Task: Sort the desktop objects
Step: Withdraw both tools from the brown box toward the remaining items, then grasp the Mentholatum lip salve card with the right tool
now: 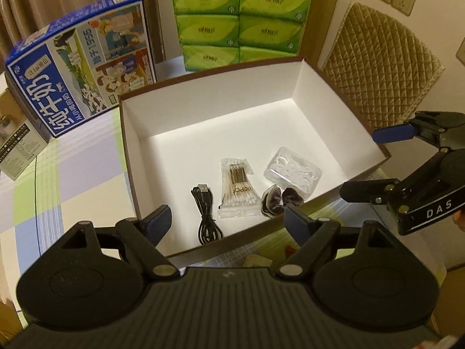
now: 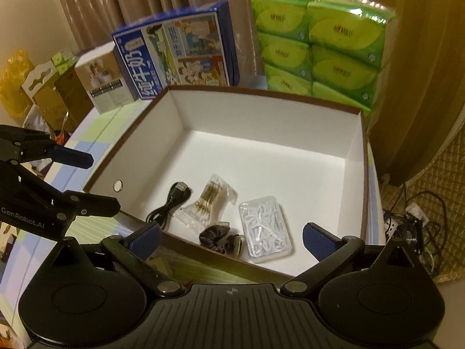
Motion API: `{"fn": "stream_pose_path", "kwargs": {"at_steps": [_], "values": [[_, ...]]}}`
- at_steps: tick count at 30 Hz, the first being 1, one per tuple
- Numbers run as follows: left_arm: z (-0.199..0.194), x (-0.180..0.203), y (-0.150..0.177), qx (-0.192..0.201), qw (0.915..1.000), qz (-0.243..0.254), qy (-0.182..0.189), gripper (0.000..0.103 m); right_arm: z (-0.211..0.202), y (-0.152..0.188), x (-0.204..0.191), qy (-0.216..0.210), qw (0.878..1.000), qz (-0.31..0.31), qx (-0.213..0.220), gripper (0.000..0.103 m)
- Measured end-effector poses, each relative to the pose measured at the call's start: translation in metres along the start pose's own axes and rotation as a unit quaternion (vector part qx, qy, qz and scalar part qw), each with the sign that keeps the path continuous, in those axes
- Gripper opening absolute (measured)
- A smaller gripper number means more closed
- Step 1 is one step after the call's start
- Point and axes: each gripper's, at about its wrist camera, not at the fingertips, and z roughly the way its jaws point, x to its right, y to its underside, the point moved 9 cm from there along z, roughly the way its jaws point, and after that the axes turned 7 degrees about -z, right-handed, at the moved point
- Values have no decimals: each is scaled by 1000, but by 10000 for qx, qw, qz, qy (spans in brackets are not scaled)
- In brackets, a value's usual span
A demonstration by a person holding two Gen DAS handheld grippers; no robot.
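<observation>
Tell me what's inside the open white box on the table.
Inside the white box lie a black USB cable, a bag of cotton swabs, a clear case of floss picks and a dark scrunchie. The near wall hides the floor strip right behind it.

Warm, dim indoor light tints both fisheye views yellow. The white box (image 1: 299,87) interior glows brightest, shadowed along its near wall. Edges bend and darken; detail stays soft.
</observation>
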Motion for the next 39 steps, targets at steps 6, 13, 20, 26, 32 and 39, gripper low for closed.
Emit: {"fn": "stream_pose_path", "kwargs": {"at_steps": [6,13,20,26,32,39], "values": [[-25,0,12,236,9997,-62,-45,83,-23,10,-12,149,9996,54,245,101],[-54,0,42,482,9987,-107,-102,83,-42,33,-29,364,9986,-7,390,101],[-67,-7,89,420,9989,-124,-196,83,-52,67,-50,420,9984,-66,367,101],[-70,-13,130,247,9993,-109,-277,82,-55,94,-68,347,9990,49,263,101],[-72,-15,160,88,9995,-152,-246,82,-57,112,-83,229,9994,188,175,101],[-73,-16,176,101,9996,-148,-230,82,-54,132,-106,141,9999,-37,40,101]]}}
